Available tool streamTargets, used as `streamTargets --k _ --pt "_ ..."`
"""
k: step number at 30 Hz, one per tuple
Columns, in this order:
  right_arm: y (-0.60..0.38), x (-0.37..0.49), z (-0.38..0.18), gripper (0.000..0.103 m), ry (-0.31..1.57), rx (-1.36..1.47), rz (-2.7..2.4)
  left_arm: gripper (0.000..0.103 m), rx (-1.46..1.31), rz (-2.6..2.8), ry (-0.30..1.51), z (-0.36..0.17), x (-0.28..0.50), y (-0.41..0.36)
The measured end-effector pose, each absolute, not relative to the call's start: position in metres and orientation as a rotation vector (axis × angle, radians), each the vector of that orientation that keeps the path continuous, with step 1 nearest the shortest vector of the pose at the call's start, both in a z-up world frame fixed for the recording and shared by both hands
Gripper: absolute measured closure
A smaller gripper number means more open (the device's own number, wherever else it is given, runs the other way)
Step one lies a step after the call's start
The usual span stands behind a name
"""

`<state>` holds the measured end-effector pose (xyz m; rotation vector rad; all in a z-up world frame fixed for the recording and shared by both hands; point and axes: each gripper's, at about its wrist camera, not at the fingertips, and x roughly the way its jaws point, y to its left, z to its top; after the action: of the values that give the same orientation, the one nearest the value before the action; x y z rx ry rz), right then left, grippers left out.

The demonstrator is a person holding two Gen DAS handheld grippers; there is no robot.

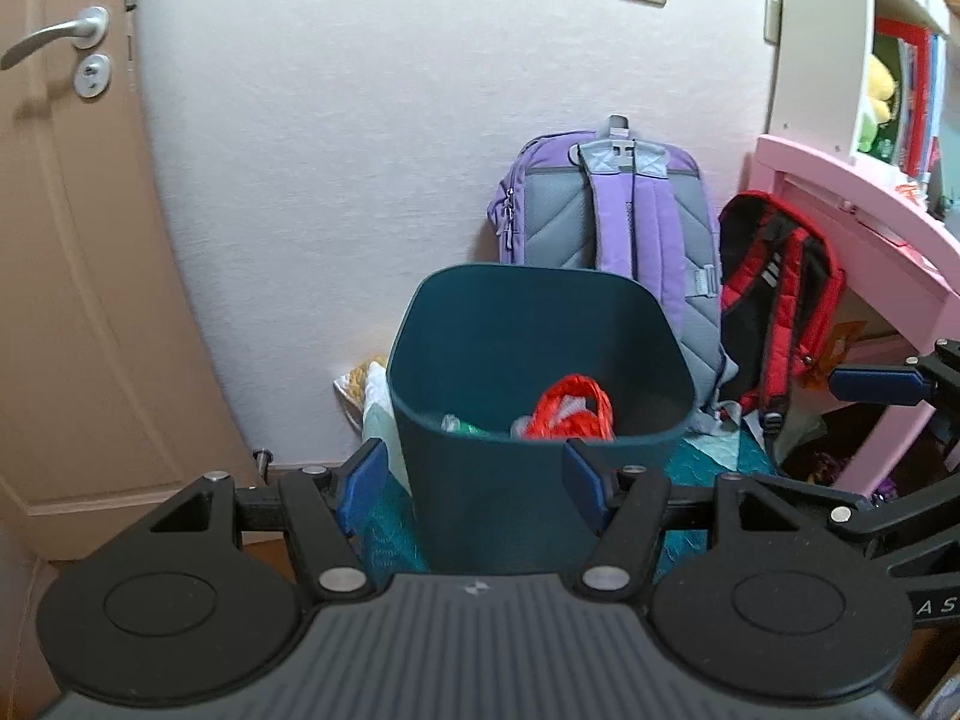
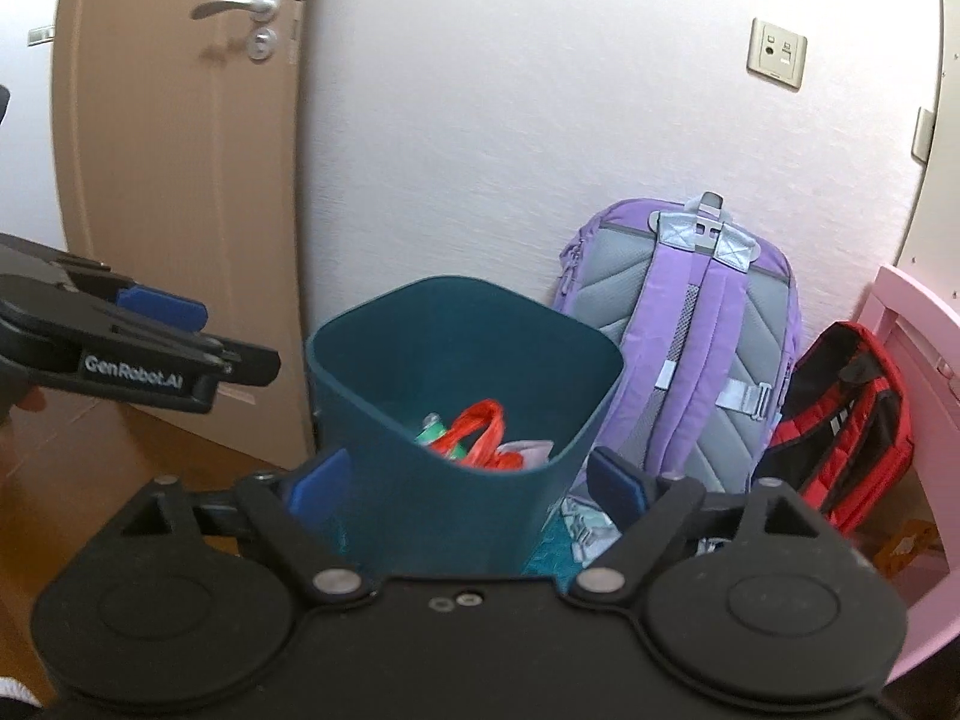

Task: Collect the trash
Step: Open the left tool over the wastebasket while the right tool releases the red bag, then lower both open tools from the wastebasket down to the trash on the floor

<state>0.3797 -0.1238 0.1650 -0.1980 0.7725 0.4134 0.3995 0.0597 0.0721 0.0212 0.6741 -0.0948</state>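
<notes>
Mostly hidden trash in bin (image 1: 480, 480), red bag (image 1: 573, 411) partly visible, grippers empty.

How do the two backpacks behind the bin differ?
The purple backpack stands upright against the wall, straps facing out; the red backpack leans tilted against the pink desk. The purple one has grey padding, the red one black panels. The purple one looks larger. Both sit behind the bin.

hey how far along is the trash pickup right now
Done: the dark teal plastic bin already holds a red plastic bag and other scraps. In hand: nothing; the left gripper and right gripper are both open and empty. Left: crumpled bits on the floor beside the bin, possibly trash.
</notes>
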Motion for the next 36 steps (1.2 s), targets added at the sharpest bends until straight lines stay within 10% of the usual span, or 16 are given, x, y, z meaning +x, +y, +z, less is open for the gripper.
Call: streamTargets --k 16,36 --pt "-0.122 0.3 0.043 0.011 1.009 -0.167 0.465 0.023 -0.035 -0.089 0.782 -0.025 0.313 0.08" --pt "-0.125 0.272 -0.238 0.003 1.505 0.112 0.259 0.003 -0.074 -0.09 1.27 -0.301 0.355 0.095"
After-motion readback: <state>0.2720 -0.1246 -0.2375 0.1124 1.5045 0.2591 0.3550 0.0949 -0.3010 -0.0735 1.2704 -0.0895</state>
